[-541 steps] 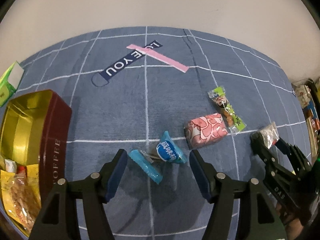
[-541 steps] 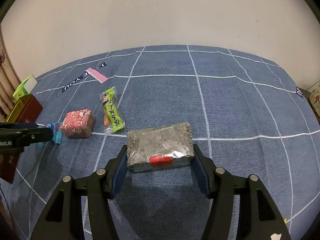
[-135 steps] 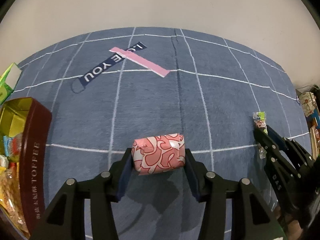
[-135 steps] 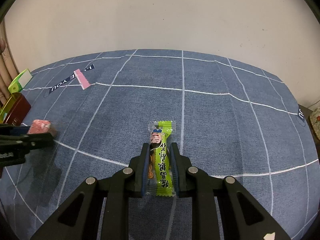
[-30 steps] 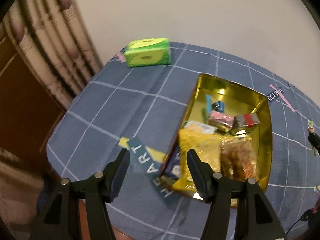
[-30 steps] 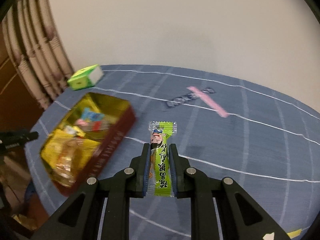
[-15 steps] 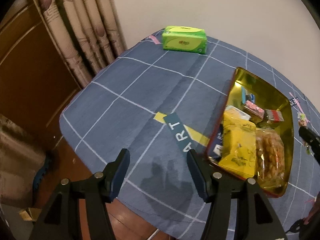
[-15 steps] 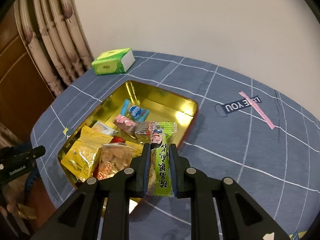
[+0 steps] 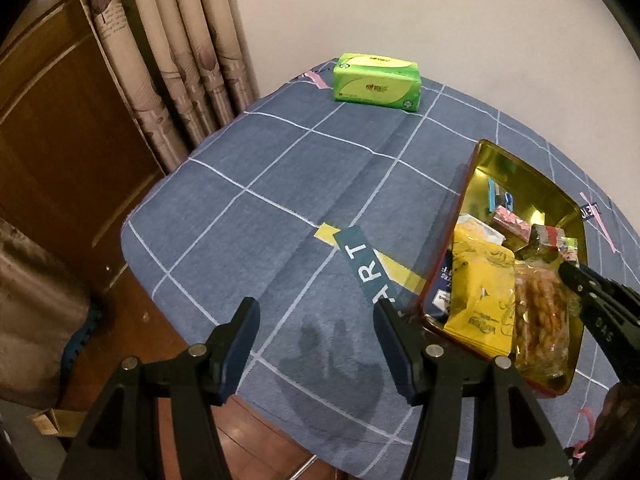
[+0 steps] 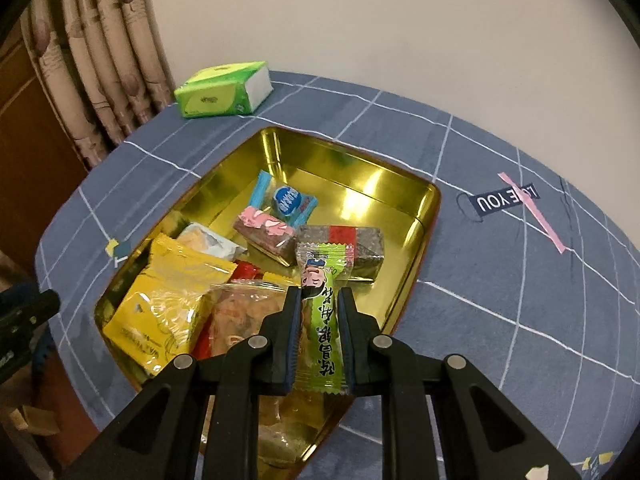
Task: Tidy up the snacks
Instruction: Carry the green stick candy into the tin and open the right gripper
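one gold tin sits on the blue checked counter, and one green tissue pack lies beyond it near the curtain. inside the tin i count one blue candy, one pink-patterned bar, one grey bar with a red band, one yellow pouch and one clear bag of fried twists; others are half hidden. the right hand-held gripper pinches one green candy stick between its closed jaws, directly over the tin's contents. the left hand-held gripper is spread with nothing between its jaws, over the counter's corner beside the tin. a second ago the green stick hung over bare cloth to the right of the tin; half a second ago the left one sat where it is now.
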The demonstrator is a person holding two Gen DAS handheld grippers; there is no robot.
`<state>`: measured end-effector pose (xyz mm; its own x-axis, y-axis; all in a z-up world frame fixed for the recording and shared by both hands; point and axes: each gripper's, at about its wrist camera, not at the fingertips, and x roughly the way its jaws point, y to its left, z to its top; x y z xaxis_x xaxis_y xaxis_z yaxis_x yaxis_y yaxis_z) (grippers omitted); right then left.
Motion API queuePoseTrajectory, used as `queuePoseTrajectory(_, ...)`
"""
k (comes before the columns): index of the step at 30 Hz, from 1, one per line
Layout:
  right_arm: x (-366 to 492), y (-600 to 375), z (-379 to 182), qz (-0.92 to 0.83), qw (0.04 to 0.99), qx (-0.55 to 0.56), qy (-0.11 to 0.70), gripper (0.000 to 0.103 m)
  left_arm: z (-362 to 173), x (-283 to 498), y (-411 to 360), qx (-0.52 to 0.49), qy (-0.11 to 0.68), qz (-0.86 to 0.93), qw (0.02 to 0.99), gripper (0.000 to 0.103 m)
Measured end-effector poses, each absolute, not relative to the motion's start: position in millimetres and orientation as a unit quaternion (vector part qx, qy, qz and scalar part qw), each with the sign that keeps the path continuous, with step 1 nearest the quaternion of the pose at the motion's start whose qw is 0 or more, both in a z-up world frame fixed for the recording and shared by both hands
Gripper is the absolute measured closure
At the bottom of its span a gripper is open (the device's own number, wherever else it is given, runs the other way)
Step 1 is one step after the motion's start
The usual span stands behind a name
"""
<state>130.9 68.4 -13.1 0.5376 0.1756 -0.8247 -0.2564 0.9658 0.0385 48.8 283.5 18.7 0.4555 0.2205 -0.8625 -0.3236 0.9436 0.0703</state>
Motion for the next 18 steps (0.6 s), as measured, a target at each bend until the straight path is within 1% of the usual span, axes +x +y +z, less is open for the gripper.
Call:
queuePoseTrajectory(6, 134.7, 71.8, -17.8, 0.132, 0.869, -0.023, 0.477, 0.086, 15.9, 49.5, 281.0, -0.050, 0.500, 0.154, 0.851, 0.042)
queuePoseTrajectory(18, 135.1, 74.4, -19.4, 0.132, 0.867, -0.021, 0.480, 0.085, 13.6, 51.5, 274.9, -0.039, 0.505, 0.148, 0.849, 0.043)
